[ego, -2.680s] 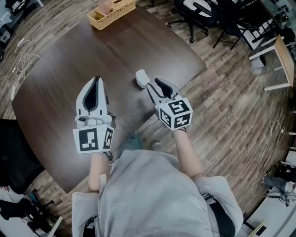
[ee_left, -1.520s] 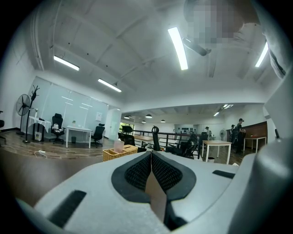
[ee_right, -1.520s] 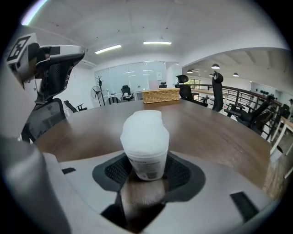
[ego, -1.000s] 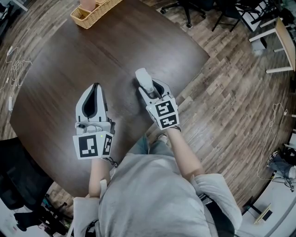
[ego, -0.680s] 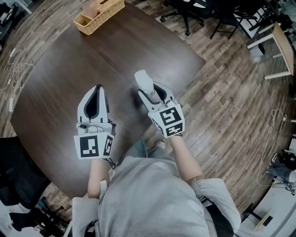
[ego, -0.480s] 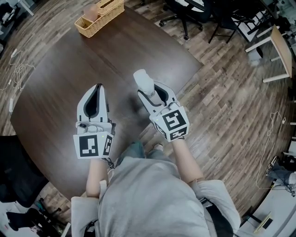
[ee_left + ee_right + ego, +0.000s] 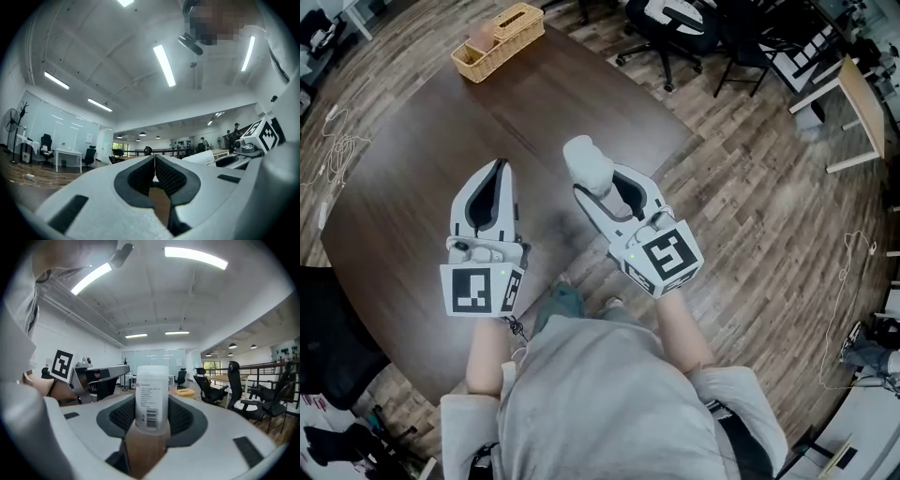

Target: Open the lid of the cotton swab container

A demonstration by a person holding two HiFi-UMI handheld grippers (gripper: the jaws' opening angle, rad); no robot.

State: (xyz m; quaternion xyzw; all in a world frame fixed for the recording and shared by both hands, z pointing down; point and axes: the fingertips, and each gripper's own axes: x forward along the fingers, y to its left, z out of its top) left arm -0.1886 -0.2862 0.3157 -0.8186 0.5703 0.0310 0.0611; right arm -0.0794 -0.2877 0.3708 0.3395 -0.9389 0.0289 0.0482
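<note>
One white cylindrical cotton swab container (image 7: 152,397) carries a printed barcode label (image 7: 150,417).

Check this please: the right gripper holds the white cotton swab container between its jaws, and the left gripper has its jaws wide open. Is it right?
Not quite. The left gripper has its jaws shut together with nothing between them, as the left gripper view shows. The rest stands: the right gripper holds the white cotton swab container between its jaws.
</note>
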